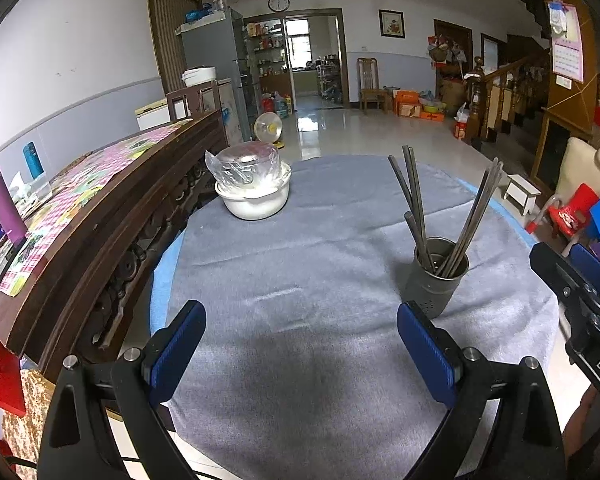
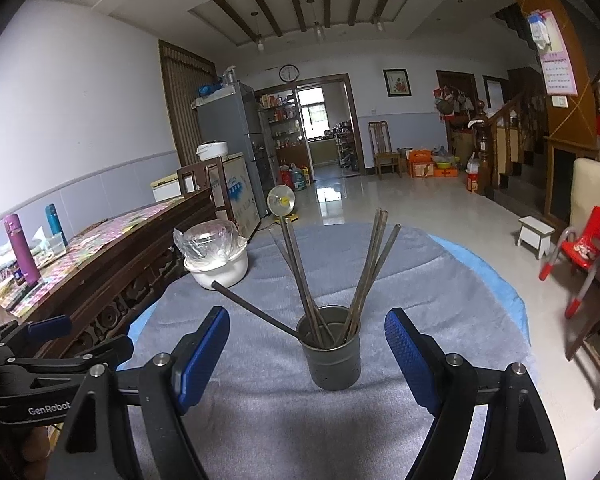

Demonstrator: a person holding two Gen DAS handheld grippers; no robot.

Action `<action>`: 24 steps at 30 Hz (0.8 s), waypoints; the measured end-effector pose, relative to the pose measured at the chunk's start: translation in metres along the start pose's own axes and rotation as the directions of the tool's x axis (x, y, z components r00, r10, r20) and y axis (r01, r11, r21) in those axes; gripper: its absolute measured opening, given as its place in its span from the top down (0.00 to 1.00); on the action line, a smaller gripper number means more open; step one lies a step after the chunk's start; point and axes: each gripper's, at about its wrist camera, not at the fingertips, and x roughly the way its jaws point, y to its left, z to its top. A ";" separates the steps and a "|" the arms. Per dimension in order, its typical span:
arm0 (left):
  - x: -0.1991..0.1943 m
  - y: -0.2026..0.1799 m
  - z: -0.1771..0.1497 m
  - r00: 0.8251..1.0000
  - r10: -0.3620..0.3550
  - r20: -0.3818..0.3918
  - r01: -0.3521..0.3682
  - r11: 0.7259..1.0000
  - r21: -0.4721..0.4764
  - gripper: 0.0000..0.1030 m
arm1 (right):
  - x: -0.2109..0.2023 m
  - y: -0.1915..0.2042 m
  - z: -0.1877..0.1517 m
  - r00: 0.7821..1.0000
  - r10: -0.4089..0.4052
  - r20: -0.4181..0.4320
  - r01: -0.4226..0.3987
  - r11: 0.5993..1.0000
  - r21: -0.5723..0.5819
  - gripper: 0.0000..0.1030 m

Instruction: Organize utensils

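A grey metal utensil cup stands on the grey tablecloth and holds several dark chopsticks that fan out upward. In the right wrist view the cup stands just ahead of and between the fingers, with chopsticks leaning left and right. My left gripper is open and empty over the cloth, left of the cup. My right gripper is open and empty, its jaws on either side of the cup, apart from it. It also shows at the left wrist view's right edge.
A white bowl with a plastic-wrapped bowl on top sits at the table's far left. A dark wooden sideboard with bottles and a checked cloth runs along the left. A red child's chair and a white stool stand on the right.
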 end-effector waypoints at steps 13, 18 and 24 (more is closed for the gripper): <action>-0.005 0.017 -0.003 1.000 -0.012 0.015 0.012 1.000 -0.009 0.06 | -0.007 0.016 0.001 1.000 -0.015 0.015 0.015 1.000 -0.009 0.19; -0.007 0.015 -0.004 1.000 -0.011 0.022 0.011 1.000 0.003 0.06 | -0.008 0.018 0.001 1.000 -0.016 0.019 0.016 1.000 -0.013 0.19; -0.005 0.014 -0.003 1.000 -0.007 0.017 0.007 1.000 -0.002 0.06 | -0.006 0.016 0.001 1.000 -0.012 0.009 0.012 1.000 -0.006 0.19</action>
